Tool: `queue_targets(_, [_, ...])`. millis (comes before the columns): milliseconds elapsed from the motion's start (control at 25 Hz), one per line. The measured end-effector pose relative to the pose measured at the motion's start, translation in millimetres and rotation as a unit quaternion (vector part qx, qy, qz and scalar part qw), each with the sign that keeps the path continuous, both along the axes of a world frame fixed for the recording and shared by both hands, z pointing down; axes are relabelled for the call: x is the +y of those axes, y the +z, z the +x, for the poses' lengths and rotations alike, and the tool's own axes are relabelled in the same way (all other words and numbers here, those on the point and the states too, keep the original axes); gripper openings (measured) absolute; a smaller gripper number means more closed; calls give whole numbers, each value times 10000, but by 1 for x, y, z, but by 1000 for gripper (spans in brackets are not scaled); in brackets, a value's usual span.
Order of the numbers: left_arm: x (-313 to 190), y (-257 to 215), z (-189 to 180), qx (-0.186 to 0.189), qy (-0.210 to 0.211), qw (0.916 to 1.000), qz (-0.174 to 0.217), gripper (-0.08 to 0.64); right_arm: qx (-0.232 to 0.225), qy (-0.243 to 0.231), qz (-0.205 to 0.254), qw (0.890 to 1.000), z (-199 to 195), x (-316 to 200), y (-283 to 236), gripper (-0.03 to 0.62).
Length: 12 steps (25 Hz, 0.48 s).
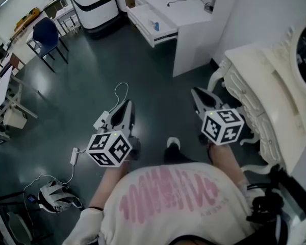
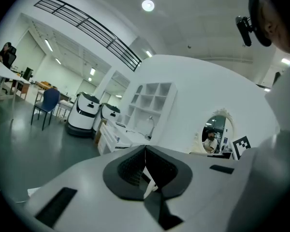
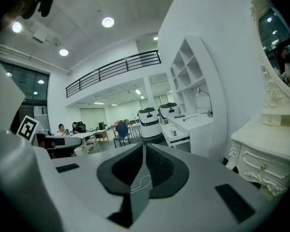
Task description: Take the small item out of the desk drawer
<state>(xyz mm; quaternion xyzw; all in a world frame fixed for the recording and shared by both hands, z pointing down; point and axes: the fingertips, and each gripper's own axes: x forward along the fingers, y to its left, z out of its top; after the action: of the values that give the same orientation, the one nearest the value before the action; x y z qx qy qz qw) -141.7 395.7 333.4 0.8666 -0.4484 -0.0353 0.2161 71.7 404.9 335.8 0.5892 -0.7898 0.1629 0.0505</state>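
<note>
A white desk (image 1: pixel 186 14) stands across the room with its drawer (image 1: pixel 145 22) pulled out, and a small blue item (image 1: pixel 155 26) lies inside it. That desk also shows far off in the left gripper view (image 2: pixel 117 135) and in the right gripper view (image 3: pixel 186 125). Both grippers are held low in front of the person, well short of the desk. My left gripper (image 1: pixel 126 106) has its jaws together with nothing between them, as its own view confirms (image 2: pixel 145 149). My right gripper (image 1: pixel 198 93) is likewise shut and empty (image 3: pixel 144 146).
An ornate white dressing table (image 1: pixel 265 101) with an oval mirror (image 3: pixel 280 47) stands close on the right. Two white robot bases (image 1: pixel 94 4) sit behind the desk. A blue chair (image 1: pixel 45 34), tables at left, and a cable (image 1: pixel 120 91) and headset (image 1: pixel 53 195) on the dark floor.
</note>
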Motion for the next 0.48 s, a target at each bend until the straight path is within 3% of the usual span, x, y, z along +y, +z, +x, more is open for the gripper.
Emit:
queue_targets(280, [-97,18,27,210,-259,9992,-206,31,-257,-31,-198,9995,53,-100,22,35])
queue_targets(480, [-167,15,49,44,-508,9986,-106,31,-281,-258,-268,9989,78,-179,18,35])
